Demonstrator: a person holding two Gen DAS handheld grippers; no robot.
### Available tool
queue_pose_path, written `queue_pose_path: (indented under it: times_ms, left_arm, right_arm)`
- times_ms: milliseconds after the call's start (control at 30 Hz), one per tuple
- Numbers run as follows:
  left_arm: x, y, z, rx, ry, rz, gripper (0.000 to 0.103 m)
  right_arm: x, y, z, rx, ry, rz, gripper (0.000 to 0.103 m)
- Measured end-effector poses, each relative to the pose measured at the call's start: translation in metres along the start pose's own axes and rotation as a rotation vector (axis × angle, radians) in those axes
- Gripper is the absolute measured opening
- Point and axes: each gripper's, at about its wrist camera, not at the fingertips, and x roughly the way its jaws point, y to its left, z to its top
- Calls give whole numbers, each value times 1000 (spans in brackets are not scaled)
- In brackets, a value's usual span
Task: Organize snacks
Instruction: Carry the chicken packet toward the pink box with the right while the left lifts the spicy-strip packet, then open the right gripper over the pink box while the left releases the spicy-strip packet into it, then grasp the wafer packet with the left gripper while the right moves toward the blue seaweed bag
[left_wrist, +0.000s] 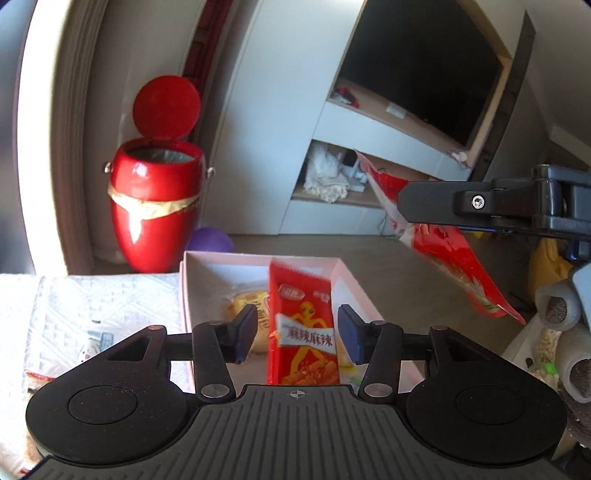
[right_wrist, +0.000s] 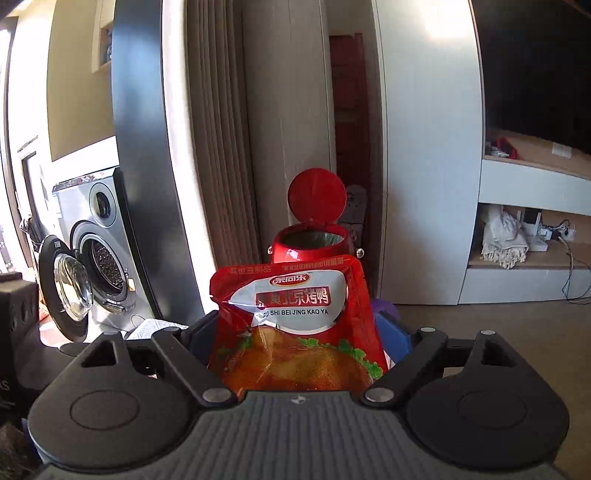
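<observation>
red snack packet (left_wrist: 303, 325): we read white banner "麻辣麻辣", top logo too blurred | red pouch (right_wrist: 295, 321): we read "SHI BEI JING KAO YA", red label "北京烤鸭", oval logo and top-edge line unreadable

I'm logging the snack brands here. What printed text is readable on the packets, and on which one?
"麻辣麻辣": white banner on the slim red snack packet between the left gripper's fingers.
"SHI BEI JING KAO YA": large red roast-duck pouch in the right gripper.
"京尚乐", uncertain: the pouch's red oval logo.
Other print on both packets: too blurred.
</observation>
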Motion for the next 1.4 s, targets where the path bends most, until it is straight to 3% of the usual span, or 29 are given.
queue_pose_path:
  times_ms: [67,200,300,433,567,667,867,1033,1400]
  left_arm:
    - [-9,11,-8,-32,16,1,53]
    - [-53,37,-31,-94,-26,65,53]
    - [-84,65,-54,-164,-61,163,53]
    - [-103,108,-72,-250,-49,320,53]
    - [-95,132,-76,-295,-20,360,53]
    - [-80,133,-78,-249,5,361,53]
    - [-46,134,-83,-186,55,431,51]
    - [-46,126,-91,-128,72,432,47]
    - [-81,73,-130,-107,133,213,42]
  right_arm:
    - [32,-9,2,73,79,-17,88]
    - [28,-17,-29,63,75,-51,88]
    - [14,-17,-64,29,95,-74,88]
    - [3,-11,-115,6,196,-69,88]
    - [-8,8,-157,-31,249,-77,88]
    - [-12,22,-180,-12,275,-70,87]
    - [-11,36,-197,25,318,-30,87]
    - [-9,37,-204,-16,334,-60,87]
    - [-5,41,-204,-18,347,-51,87]
